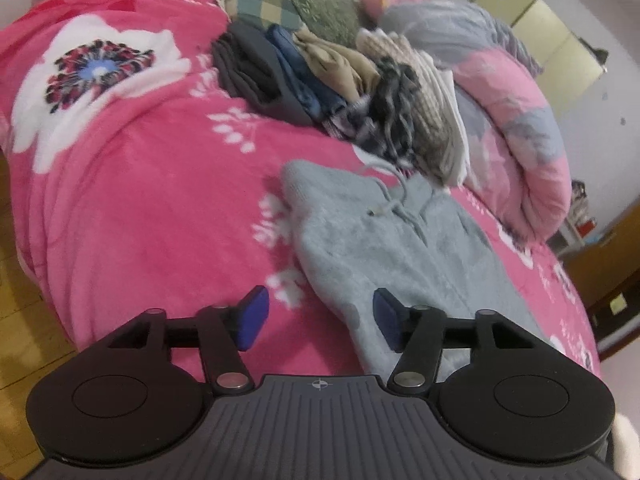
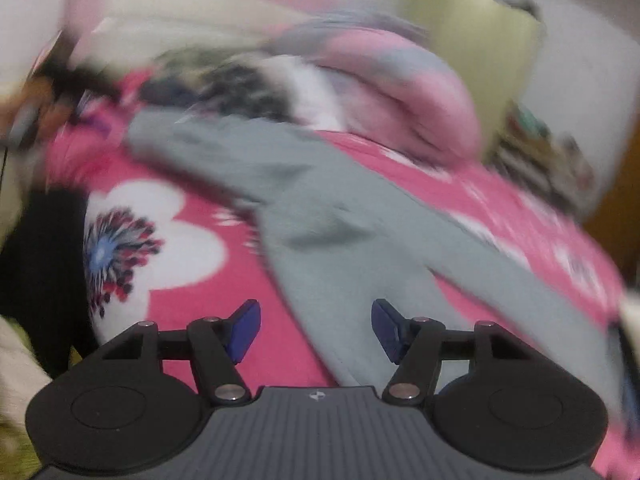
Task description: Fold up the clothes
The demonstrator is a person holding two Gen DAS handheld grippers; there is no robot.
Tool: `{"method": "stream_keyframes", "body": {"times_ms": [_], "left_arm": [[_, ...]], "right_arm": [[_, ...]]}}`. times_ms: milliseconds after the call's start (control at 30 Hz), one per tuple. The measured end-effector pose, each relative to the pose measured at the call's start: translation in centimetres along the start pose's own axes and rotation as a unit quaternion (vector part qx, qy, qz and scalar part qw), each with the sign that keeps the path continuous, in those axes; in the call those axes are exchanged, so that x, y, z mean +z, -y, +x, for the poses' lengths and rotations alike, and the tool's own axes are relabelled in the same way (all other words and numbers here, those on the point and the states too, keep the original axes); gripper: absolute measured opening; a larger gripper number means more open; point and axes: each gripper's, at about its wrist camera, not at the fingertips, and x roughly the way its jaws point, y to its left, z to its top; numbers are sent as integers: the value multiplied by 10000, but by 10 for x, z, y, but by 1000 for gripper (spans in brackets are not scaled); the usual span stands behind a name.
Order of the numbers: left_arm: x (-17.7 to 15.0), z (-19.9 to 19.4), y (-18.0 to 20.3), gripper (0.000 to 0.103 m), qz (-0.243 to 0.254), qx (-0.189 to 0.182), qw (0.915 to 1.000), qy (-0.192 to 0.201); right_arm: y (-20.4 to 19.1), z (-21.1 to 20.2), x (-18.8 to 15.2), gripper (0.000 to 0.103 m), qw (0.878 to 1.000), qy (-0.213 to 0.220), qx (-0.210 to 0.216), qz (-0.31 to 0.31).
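Bed (image 1: 120,208) under pink floral blanket, wooden floor (image 1: 16,280) left of it, pale wall (image 1: 600,8) beyond with yellow-green panelled cabinet (image 1: 552,28), brown wooden furniture (image 1: 612,264) right of bed, rolled pink-grey quilt (image 1: 508,92) at far side.

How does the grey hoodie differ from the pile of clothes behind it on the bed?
The grey hoodie is one garment lying spread out flat; the pile of clothes is many garments stacked against one another. The hoodie is one pale grey colour; the pile mixes dark grey, blue, tan, black and cream. The hoodie lies near the open left gripper; the pile lies further back. Both rest on the pink floral blanket.
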Motion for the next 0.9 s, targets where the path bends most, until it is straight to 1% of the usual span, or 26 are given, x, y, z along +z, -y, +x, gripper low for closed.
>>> {"method": "stream_keyframes", "body": {"times_ms": [33, 67, 133, 167, 200, 233, 267, 300, 333, 367, 433, 467, 567, 600, 667, 700, 733, 767, 800, 833, 867, 900], "left_arm": [[2, 5, -1, 58, 20, -22, 10000, -10], [4, 10, -2, 58, 41, -44, 10000, -21], [9, 24, -3, 57, 57, -77, 9999, -70], [11, 33, -3, 56, 51, -88, 9999, -109], [12, 39, -2, 52, 27, -108, 9999, -110], [13, 46, -1, 45, 3, -129, 9999, -111], [14, 52, 0, 37, -21, -150, 9998, -111], [16, 56, 2, 18, -9, -186, 9997, -124], [20, 56, 6, 11, 20, -159, 9998, -108], [24, 56, 11, 8, 50, -129, 9999, -91], [35, 50, 19, 0, 126, -114, 9999, 0], [42, 44, 24, 0, 173, -130, 9997, 75], [66, 23, 29, 0, 165, -492, 9984, 201], [73, 17, 29, 0, 219, -565, 9978, 251], [78, 15, 25, 0, 320, -534, 9977, 257], [78, 18, 22, 0, 336, -483, 9980, 210], [76, 25, 14, 0, 294, -403, 9987, 103], [73, 35, 6, 0, 234, -325, 9992, -29], [69, 45, -4, 0, 164, -241, 9995, -155], [66, 52, -14, 1, 36, -252, 9994, -239], [64, 59, -23, 2, -94, -265, 9991, -322], [61, 66, -33, 5, -224, -279, 9985, -405]], "right_arm": [[-10, 12, 5, 62, 9997, 13, -5, -252], [-16, 23, 9, 60, 9993, -6, -25, -374], [-25, 42, 13, 51, 9985, -90, -104, -536], [-27, 52, 15, 50, 9981, -155, -163, -575], [-30, 61, 16, 44, 9976, -221, -221, -615], [-31, 69, 15, 34, 9969, -336, -301, -648], [-31, 79, 13, 29, 9959, -498, -365, -661], [-29, 85, 12, 12, 9958, -613, -326, -605], [-27, 86, 12, 7, 9961, -634, -316, -519], [-25, 88, 11, 5, 9964, -654, -305, -434], [-20, 80, 16, 4, 9975, -530, -303, -368], [-13, 71, 22, 4, 9984, -452, -255, -232], [11, 36, 42, 4, 9994, -188, -22, 303], [21, 24, 47, 4, 9986, -97, 110, 508], [45, -2, 51, 4, 9933, 44, 546, 1022], [55, -13, 50, 4, 9890, 97, 802, 1243], [61, -19, 48, 4, 9858, 129, 1027, 1325], [66, -23, 43, 4, 9826, 68, 1234, 1384], [66, -20, 33, 4, 9813, -153, 1319, 1392], [67, -18, 24, 4, 9795, -373, 1402, 1399], [63, -11, 15, 4, 9800, -576, 1367, 1328], [60, -4, 6, 4, 9800, -778, 1331, 1257]]}}
